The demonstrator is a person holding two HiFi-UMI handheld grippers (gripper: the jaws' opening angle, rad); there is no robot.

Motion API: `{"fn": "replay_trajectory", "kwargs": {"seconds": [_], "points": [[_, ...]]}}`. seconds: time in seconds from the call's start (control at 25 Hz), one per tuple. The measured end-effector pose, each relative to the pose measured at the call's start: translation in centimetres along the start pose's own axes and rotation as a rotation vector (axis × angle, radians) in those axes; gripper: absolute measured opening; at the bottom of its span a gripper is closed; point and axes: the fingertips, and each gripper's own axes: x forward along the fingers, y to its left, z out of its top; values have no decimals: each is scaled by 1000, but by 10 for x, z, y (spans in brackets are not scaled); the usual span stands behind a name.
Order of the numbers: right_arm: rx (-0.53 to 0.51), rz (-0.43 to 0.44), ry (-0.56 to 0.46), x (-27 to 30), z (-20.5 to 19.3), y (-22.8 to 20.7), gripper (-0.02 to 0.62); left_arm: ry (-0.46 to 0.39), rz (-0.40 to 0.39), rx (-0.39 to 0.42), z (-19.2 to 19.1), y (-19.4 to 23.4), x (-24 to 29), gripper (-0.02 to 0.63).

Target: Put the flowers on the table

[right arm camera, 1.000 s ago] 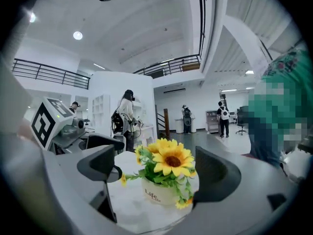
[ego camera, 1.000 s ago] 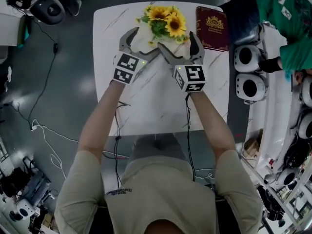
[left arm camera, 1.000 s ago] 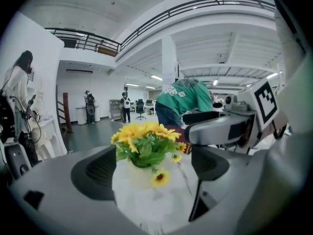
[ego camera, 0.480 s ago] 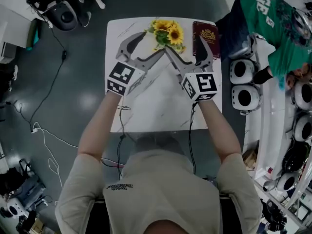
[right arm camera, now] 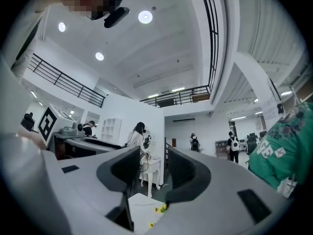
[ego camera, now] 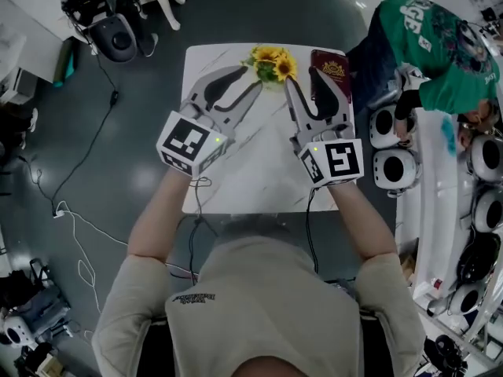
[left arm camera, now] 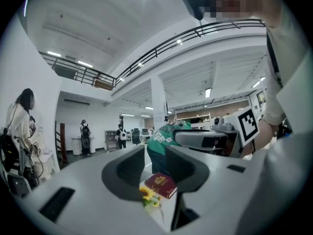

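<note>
A small bunch of sunflowers (ego camera: 273, 63) lies at the far edge of the white marble table (ego camera: 251, 179), free of both grippers. My left gripper (ego camera: 245, 82) hovers just short of the sunflowers' left side, its jaws closing with nothing between them. My right gripper (ego camera: 314, 83) is to the flowers' right, over a red book (ego camera: 331, 71), and its empty jaws are closing too. Both point upward. In the left gripper view the sunflowers (left arm camera: 150, 199) and book (left arm camera: 160, 185) show low between the jaws. The right gripper view catches the sunflowers (right arm camera: 161, 208) below its jaws.
A person in a green top (ego camera: 440, 42) bends over a bench at the right that carries several round white devices (ego camera: 393, 163). Cables (ego camera: 75, 210) trail over the dark floor on the left, near a black device (ego camera: 114, 42).
Both grippers have drawn back from the sunflowers toward the person and risen. Their jaws have narrowed from wide open. The sunflowers stay at the table's far edge.
</note>
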Motion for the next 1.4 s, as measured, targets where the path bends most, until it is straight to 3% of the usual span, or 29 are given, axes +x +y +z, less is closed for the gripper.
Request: {"fn": "replay_trajectory", "kwargs": {"seconds": [0.24, 0.4, 0.52, 0.8, 1.4], "points": [[31, 48, -28, -28, 28, 25, 116, -49, 39, 16, 22, -17, -32, 50], [47, 71, -42, -50, 36, 37, 42, -71, 67, -10, 27, -36, -48, 37], [70, 95, -37, -62, 39, 48, 25, -77, 80, -41, 30, -50, -59, 32], [83, 136, -40, -92, 31, 74, 14, -138, 79, -78, 25, -75, -88, 17], [84, 152, -19, -96, 28, 76, 11, -108, 80, -122, 4, -93, -84, 8]]}}
